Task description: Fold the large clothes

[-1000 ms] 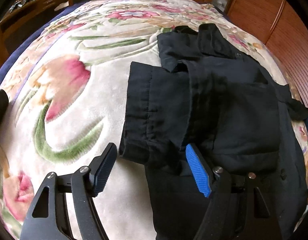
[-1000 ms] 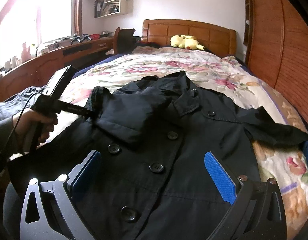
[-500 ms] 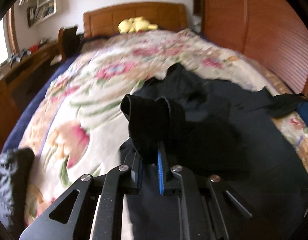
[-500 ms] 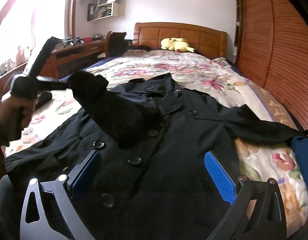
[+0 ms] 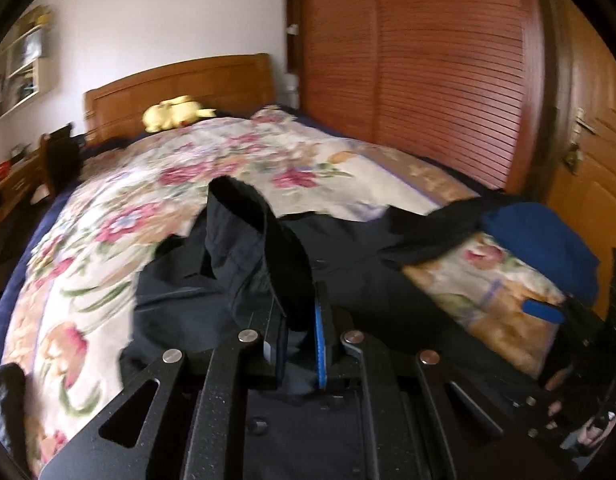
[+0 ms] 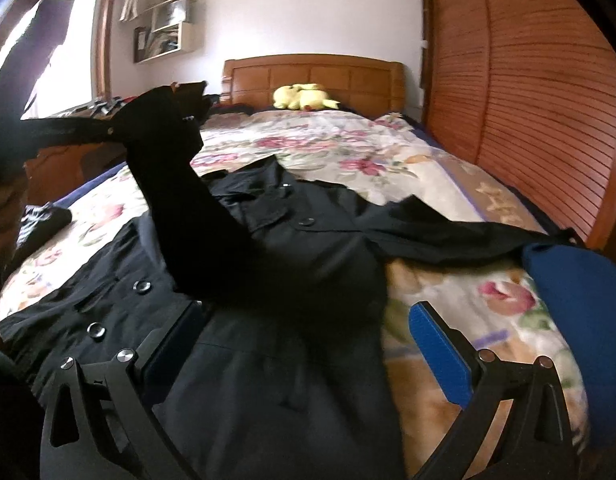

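Pinching the cuff end of the sleeve [image 5: 267, 248], the left gripper [image 5: 300, 340] holds it raised above the black coat [image 6: 267, 320], its jaws closed tight on the cloth. From the right wrist view that sleeve [image 6: 179, 184] rises in a steep arc up and to the left of the right gripper [image 6: 308, 340], whose jaws stand wide apart with nothing between them, hovering low over the buttoned front. The coat lies spread on the bed [image 6: 348, 152], directly ahead of both grippers. I judge the step to be folding this sleeve inward; next, the cuff likely needs carrying across and laying flat on the chest before release.
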